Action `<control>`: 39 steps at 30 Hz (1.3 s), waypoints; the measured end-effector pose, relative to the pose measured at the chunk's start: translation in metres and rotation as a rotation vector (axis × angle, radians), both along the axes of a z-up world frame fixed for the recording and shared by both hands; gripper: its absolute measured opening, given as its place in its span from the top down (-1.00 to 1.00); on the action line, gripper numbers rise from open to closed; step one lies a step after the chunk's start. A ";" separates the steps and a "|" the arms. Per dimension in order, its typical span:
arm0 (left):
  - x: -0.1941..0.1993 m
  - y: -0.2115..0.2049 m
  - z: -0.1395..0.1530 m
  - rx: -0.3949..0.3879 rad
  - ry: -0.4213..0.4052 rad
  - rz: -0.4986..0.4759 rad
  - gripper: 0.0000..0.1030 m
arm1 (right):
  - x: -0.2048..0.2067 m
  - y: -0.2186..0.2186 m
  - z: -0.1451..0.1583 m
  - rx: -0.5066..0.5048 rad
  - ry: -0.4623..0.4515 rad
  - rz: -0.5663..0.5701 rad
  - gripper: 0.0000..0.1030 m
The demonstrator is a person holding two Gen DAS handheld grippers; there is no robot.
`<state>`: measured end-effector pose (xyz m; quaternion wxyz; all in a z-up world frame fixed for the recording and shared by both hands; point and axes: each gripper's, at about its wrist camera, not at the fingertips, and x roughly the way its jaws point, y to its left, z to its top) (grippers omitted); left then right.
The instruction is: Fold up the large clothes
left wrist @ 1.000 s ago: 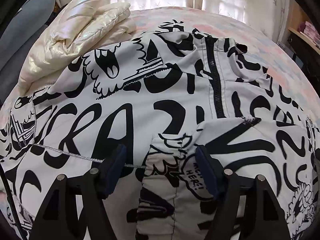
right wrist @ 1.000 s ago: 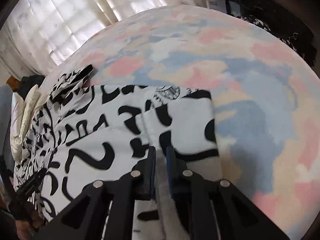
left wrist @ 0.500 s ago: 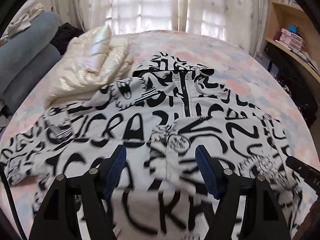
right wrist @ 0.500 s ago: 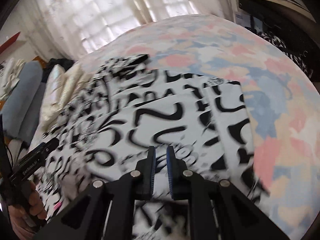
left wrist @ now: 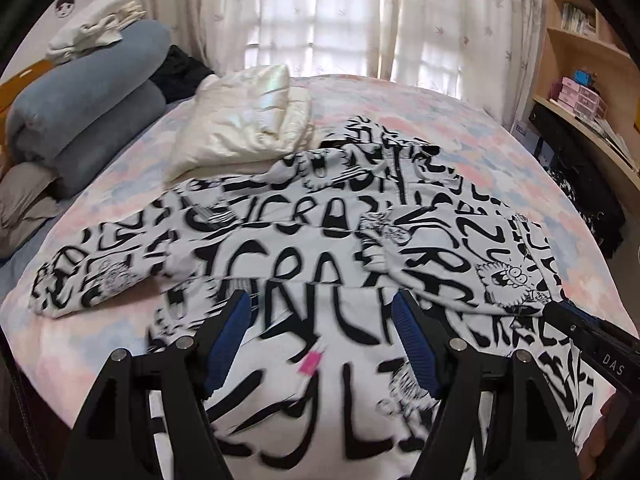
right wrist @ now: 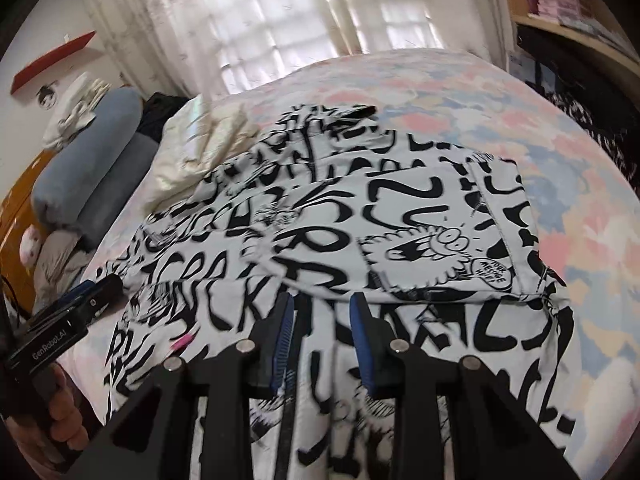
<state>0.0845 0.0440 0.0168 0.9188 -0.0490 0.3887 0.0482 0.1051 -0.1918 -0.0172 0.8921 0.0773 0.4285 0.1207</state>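
Note:
A white jacket (left wrist: 320, 248) with black graffiti print lies spread on the bed, zipper side up. One sleeve (left wrist: 460, 268) is folded across its body; the other sleeve (left wrist: 100, 272) stretches out to the left. My left gripper (left wrist: 320, 304) hovers open above the jacket's lower part, with nothing between its fingers. My right gripper (right wrist: 322, 304) hangs over the jacket (right wrist: 400, 208) near the folded sleeve (right wrist: 440, 248); its jaws are opening and hold no cloth. Each gripper shows at the edge of the other's view: the left gripper (right wrist: 76, 308) and the right gripper (left wrist: 580, 332).
A cream puffer jacket (left wrist: 244, 128) lies folded at the jacket's far left. Blue bolsters (left wrist: 88, 112) and pillows line the bed's left side. The pastel bedspread (left wrist: 520, 168) shows bare on the right. Wooden shelves (left wrist: 580, 92) stand beyond the right edge, curtains at the back.
Both grippers have pulled back and risen from the jacket, so much more of the bed shows. The right gripper's shut jaws have parted and let the cloth go.

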 end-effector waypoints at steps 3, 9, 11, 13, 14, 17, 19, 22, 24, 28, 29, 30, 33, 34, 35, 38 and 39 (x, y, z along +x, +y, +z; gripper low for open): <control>-0.015 0.017 0.003 -0.006 -0.008 0.025 -0.41 | -0.013 0.020 0.004 -0.022 -0.017 0.027 0.43; -0.034 0.062 -0.001 -0.025 -0.005 0.090 -0.42 | -0.023 0.064 0.005 -0.046 -0.027 0.093 0.43; -0.037 0.078 -0.005 -0.037 0.000 0.115 -0.42 | -0.023 0.081 0.003 -0.059 -0.027 0.119 0.43; -0.039 0.095 -0.009 -0.045 0.005 0.141 -0.43 | -0.022 0.099 0.001 -0.070 -0.029 0.152 0.43; -0.039 0.101 -0.012 -0.049 0.007 0.151 -0.43 | -0.021 0.108 0.000 -0.077 -0.032 0.167 0.43; -0.038 0.130 -0.022 -0.071 0.022 0.196 -0.43 | -0.017 0.137 -0.004 -0.097 -0.044 0.210 0.43; -0.037 0.145 -0.029 -0.092 0.030 0.217 -0.43 | -0.013 0.157 -0.006 -0.100 -0.049 0.238 0.43; -0.036 0.176 -0.045 -0.146 0.043 0.253 -0.43 | -0.004 0.186 -0.012 -0.095 -0.054 0.274 0.43; -0.035 0.204 -0.060 -0.207 0.051 0.286 -0.43 | 0.003 0.205 -0.016 -0.091 -0.058 0.293 0.43; -0.041 0.255 -0.088 -0.324 0.032 0.355 -0.43 | 0.020 0.246 -0.027 -0.084 -0.060 0.336 0.44; -0.043 0.265 -0.094 -0.340 0.025 0.373 -0.43 | 0.022 0.254 -0.030 -0.082 -0.057 0.344 0.44; -0.045 0.279 -0.102 -0.361 0.018 0.403 -0.43 | 0.027 0.265 -0.034 -0.081 -0.053 0.355 0.44; -0.050 0.313 -0.122 -0.440 0.004 0.470 -0.42 | 0.038 0.294 -0.047 -0.078 -0.034 0.384 0.44; -0.051 0.327 -0.131 -0.478 -0.004 0.500 -0.42 | 0.040 0.303 -0.051 -0.078 -0.027 0.394 0.44; -0.052 0.337 -0.137 -0.504 -0.012 0.516 -0.42 | 0.044 0.313 -0.055 -0.075 -0.021 0.407 0.44; -0.053 0.364 -0.153 -0.602 -0.069 0.553 -0.42 | 0.049 0.332 -0.063 -0.071 -0.011 0.431 0.44; -0.053 0.370 -0.156 -0.620 -0.088 0.563 -0.42 | 0.050 0.339 -0.065 -0.069 -0.010 0.441 0.44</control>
